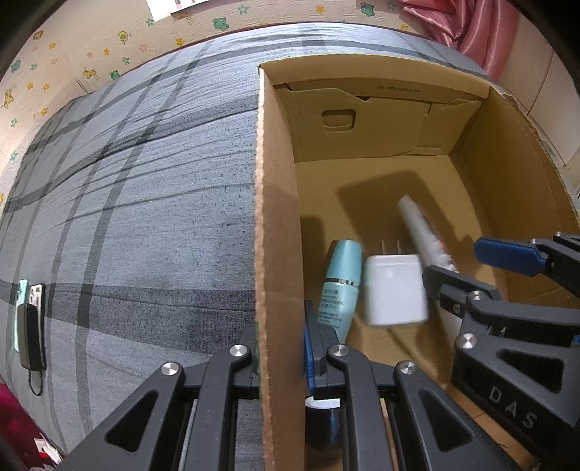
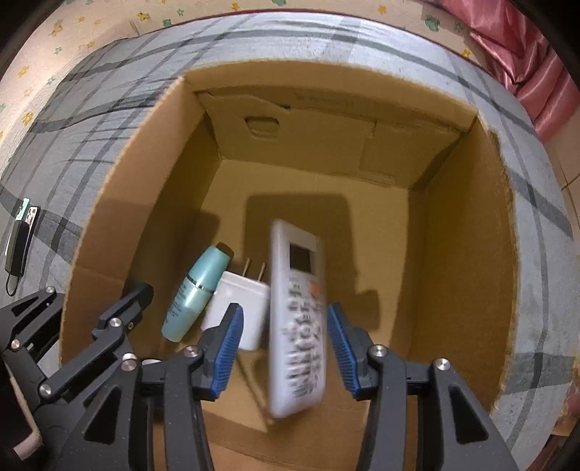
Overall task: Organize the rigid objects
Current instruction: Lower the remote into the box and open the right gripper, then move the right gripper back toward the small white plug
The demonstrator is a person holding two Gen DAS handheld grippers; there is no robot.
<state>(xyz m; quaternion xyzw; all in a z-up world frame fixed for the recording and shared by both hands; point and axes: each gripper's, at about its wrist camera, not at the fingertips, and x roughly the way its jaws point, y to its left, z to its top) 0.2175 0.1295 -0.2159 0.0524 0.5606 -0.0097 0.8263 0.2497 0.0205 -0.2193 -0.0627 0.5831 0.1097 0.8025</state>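
Remote control [image 2: 299, 322] seen between spread right gripper [image 2: 286, 347] jaws
Box [image 1: 277, 224] wall is pinched by left gripper [image 1: 281, 347]; bottle [image 2: 197, 291] and charger [image 2: 237, 311] lie inside.

Pretty clearly someone's bedroom at home. Everything sat on a bed [image 1: 127, 217] covered in a grey plaid sheet, and the wall behind it had kiddie wallpaper [image 1: 108, 54] with little frogs, stars and flowers. A shiny pink curtain [image 1: 482, 29] hung in the corner. There was also a phone [image 1: 30, 326] lying on the sheet, plugged into a cable. The cardboard box [image 1: 275, 217] on the bed held ordinary household bits.
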